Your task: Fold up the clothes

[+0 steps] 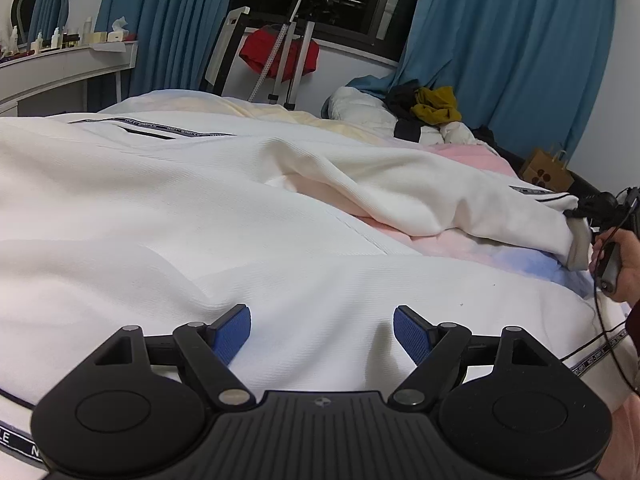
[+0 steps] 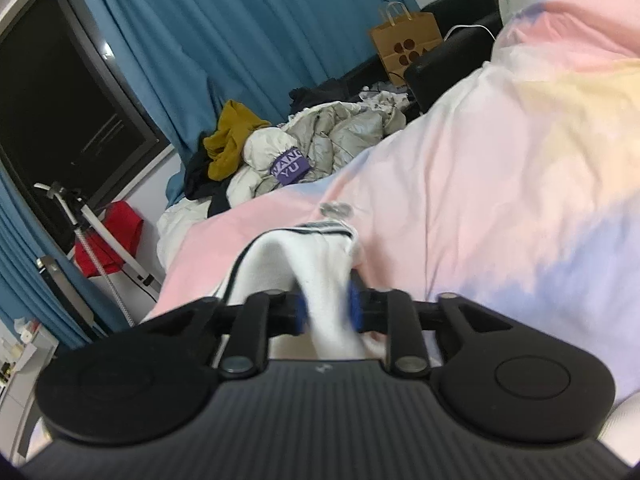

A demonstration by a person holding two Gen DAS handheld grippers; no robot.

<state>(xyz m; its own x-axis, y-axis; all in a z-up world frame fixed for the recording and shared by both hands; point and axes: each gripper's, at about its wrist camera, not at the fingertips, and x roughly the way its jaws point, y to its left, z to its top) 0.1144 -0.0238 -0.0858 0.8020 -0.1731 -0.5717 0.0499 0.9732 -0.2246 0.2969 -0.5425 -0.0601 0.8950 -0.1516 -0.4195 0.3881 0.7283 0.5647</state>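
Sleeve-folding step, by the look of it. White sweatshirt (image 1: 168,208) spread flat on the pastel duvet (image 2: 520,168), body running ahead of and under the left gripper (image 1: 322,332); jaws there wide apart, blue pads (image 1: 234,332) resting on or just over the fabric near the hem, nothing between them; whether actually pressing down, cannot tell. Sleeve (image 1: 420,196) stretched off to the right of those jaws, lying wrinkled across the duvet, cuff end out at the far right.

Right gripper (image 2: 326,308) closed on the cuff (image 2: 308,264); white ribbed cloth bunched between the blue pads and draped over the front of the jaws, dark stripe trim showing just ahead; some motion blur there. Right hand (image 1: 620,268) visible at the edge of the left view, around the handle.

Next move, as judged: carrying the cuff across toward the sweatshirt body so the sleeve lies over the chest, keeping the pinch firm and the sleeve lifted enough not to drag the duvet; left jaws likely needed as an anchor on the body, or closing on the hem to stop the whole garment sliding; risk of the sleeve twisting along its wrinkles.
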